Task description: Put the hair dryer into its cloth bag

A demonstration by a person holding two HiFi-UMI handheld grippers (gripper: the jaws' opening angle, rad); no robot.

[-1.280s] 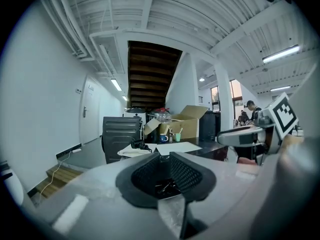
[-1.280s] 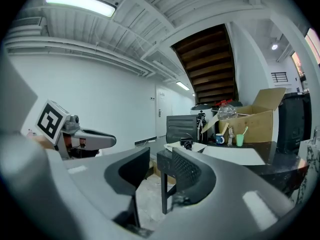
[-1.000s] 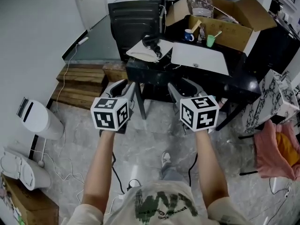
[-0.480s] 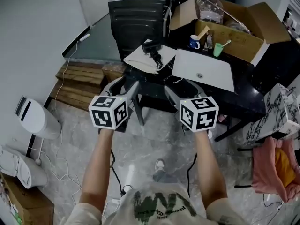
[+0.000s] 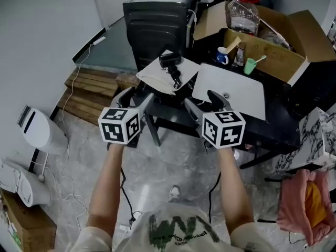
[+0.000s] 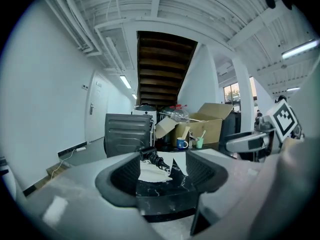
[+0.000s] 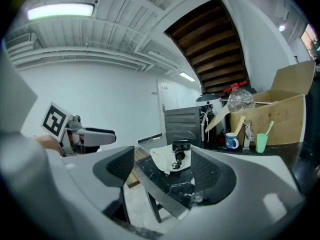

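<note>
The left gripper (image 5: 138,95) and right gripper (image 5: 201,100) hang just short of the black counter (image 5: 169,103), jaws empty and just opened wide, seemingly readied for the 2 things ahead: the hair dryer (image 5: 170,67) lying atop its white cloth bag (image 5: 156,79) at the counter's corner.

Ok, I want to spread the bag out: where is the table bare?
The black table is bare along its near edge, in front of the cloth bag and the white board. Crowded behind: mug, green cup, cardboard box.
</note>
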